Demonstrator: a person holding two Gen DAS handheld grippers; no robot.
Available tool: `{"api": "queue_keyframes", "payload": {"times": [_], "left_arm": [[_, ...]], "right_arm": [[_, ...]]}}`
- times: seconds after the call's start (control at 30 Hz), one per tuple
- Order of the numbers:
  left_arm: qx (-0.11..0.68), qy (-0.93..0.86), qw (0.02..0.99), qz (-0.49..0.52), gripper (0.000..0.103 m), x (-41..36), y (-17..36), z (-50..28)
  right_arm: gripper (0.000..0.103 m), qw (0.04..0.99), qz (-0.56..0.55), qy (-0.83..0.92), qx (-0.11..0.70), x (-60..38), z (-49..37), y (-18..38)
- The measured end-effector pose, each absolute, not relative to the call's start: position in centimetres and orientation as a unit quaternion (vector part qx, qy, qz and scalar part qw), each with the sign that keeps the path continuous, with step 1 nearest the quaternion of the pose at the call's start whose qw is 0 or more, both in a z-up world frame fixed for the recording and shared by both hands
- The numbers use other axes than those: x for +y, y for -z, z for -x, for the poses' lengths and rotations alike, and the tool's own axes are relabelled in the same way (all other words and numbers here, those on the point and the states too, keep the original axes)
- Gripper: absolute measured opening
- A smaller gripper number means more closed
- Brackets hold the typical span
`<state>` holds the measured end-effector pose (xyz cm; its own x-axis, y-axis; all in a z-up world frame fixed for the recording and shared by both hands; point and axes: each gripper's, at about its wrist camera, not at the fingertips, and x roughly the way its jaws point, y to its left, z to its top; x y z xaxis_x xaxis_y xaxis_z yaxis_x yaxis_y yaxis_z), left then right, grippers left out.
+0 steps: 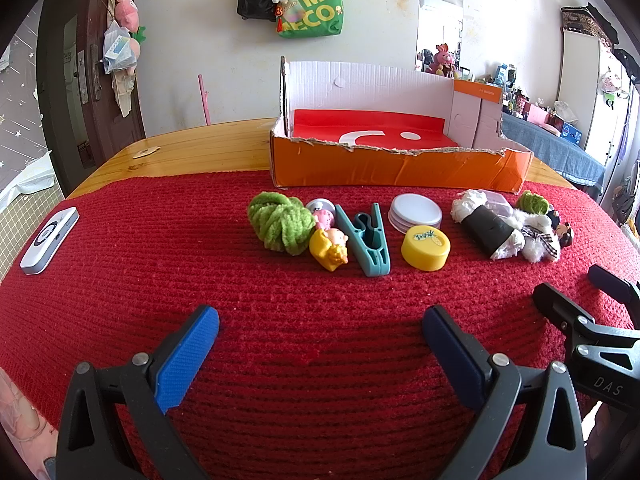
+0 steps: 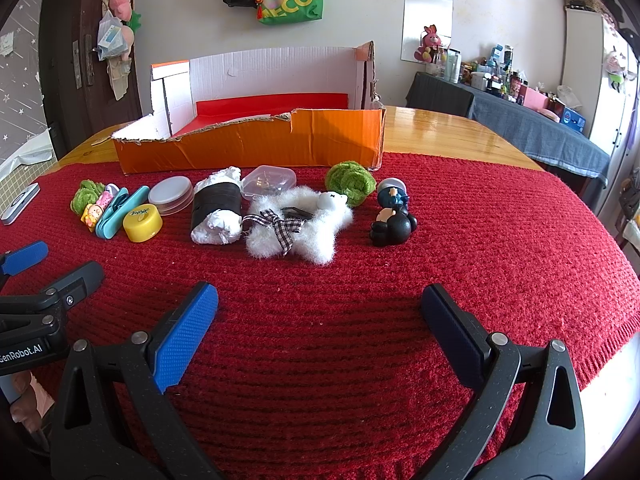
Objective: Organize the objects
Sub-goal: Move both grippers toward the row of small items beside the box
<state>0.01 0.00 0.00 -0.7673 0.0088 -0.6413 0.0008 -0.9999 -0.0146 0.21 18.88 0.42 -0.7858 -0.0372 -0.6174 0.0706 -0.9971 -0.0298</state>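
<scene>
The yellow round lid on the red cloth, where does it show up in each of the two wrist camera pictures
Left wrist view: the yellow lid lies right of centre, just right of the teal clip.
Right wrist view: the yellow lid lies far left, again just right of the teal clip.
Shared landmark: the orange cardboard box stands behind the row of objects in both.

Home living room: wooden table (image 1: 192, 152), tote bag (image 1: 316, 8) on wall, plush toys, cluttered sideboard (image 2: 532, 128).

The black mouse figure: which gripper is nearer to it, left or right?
Right. The black mouse figure lies ahead of the open right gripper; the open left gripper sits farther off, with the figure at its far right.
</scene>
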Motion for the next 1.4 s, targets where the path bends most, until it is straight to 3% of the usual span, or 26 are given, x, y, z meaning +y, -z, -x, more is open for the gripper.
{"api": "queue_keyframes", "payload": {"times": [0.97, 1.4], "left_arm": [[-0.002, -0.941, 0.020, 0.338, 0.103, -1.2, -2.3, 0.2], [-0.035, -0.917, 0.060, 0.393, 0.103, -5.2, -3.8, 5.4]], "right_arm": [[0.103, 0.031, -0.326, 0.945, 0.015, 19.6, 0.9, -2.3], [0.103, 0.003, -0.331, 0.943, 0.029, 22.1, 5.0, -4.4]]}}
